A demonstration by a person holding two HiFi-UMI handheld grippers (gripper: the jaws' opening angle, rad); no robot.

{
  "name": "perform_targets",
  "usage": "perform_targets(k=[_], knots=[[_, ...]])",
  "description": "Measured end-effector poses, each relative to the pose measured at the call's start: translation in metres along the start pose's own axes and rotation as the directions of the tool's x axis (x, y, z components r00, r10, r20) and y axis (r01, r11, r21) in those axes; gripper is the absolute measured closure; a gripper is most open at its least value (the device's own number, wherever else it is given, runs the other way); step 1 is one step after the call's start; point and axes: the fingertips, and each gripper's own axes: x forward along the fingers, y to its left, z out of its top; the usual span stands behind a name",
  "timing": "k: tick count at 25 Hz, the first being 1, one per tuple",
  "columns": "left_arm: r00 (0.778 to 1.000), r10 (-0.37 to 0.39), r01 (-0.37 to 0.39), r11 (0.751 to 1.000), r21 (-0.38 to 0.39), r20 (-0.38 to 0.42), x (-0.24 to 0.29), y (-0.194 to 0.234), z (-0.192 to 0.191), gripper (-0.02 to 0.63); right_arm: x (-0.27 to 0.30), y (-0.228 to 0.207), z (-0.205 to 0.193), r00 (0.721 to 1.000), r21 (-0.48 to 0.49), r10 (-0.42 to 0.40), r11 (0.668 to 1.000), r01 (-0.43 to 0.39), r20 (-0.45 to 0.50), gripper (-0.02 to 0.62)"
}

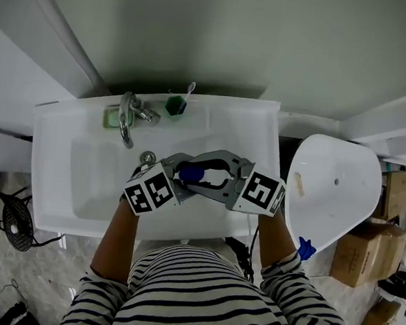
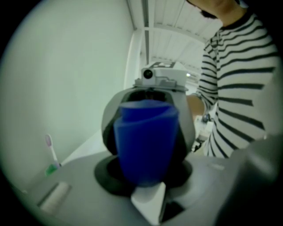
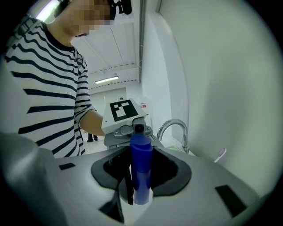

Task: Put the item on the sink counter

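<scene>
Over the sink [image 1: 57,180], near its front edge, a blue bottle [image 1: 190,172] hangs between two grippers. The left gripper [image 2: 148,134] has its jaws clamped on it, and the right gripper [image 3: 140,174] pinches it too

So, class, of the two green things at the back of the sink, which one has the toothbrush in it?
The dark green holder right of the faucet; the toothbrush stands in it. The pale green dish left of the faucet has none.

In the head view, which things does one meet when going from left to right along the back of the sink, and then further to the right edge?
Green soap dish → faucet → green cup with toothbrush → white rounded fixture → cardboard boxes.
</scene>
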Motion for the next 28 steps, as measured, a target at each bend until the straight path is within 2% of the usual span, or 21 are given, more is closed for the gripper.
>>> perform_targets(k=[3,5,7,12,19,28], knots=[[1.0,0.023,-0.023,1.0,0.004,0.021,-0.003,0.002,0.002,0.447,0.001,-0.001,-0.001,1.0,0.006,-0.011,1.0,0.011,-0.005,0.446],[0.999,0.049,-0.049,0.999,0.001,0.022,-0.006,0.005,0.001,0.385,0.001,-0.003,-0.003,1.0,0.01,-0.018,1.0,0.018,-0.013,0.446],[0.997,0.074,-0.074,0.997,-0.006,0.028,-0.009,0.009,0.0,0.353,0.002,-0.006,-0.006,0.999,0.014,-0.029,0.999,0.029,-0.019,0.446],[0.989,0.139,-0.137,0.99,-0.043,0.04,-0.019,0.018,-0.005,0.353,-0.002,-0.017,-0.014,0.996,0.03,-0.079,0.996,0.08,-0.043,0.446],[0.965,0.259,-0.255,0.962,-0.094,0.039,-0.033,0.032,-0.021,0.354,-0.012,-0.036,-0.022,0.985,0.068,-0.162,0.984,0.165,-0.054,0.446],[0.939,0.338,-0.326,0.934,-0.149,0.062,-0.043,0.041,-0.028,0.364,-0.023,-0.067,-0.024,0.97,0.078,-0.236,0.968,0.24,-0.049,0.446]])
